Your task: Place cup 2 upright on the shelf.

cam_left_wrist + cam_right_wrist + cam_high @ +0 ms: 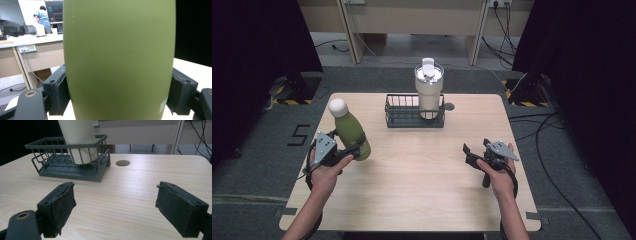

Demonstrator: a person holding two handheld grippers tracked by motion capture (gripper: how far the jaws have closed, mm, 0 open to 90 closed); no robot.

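Observation:
A green bottle (351, 131) with a white cap is held tilted over the table's left side, my left gripper (353, 152) shut on its lower body. In the left gripper view the green bottle (117, 57) stands between both pads (58, 92), which press its sides. A cream tumbler (428, 90) with a white lid stands in the right half of a dark wire basket (399, 116) at the table's back centre. My right gripper (469, 155) rests open near the right front of the table, nothing between its pads (63, 207), and it faces the basket (50, 158) and tumbler (78, 137).
A round hole (449, 106) is cut in the wooden tabletop (422, 175) just right of the basket. Dark curtains flank the table, and cables lie on the floor at right. A person stands at a desk far off in the left gripper view.

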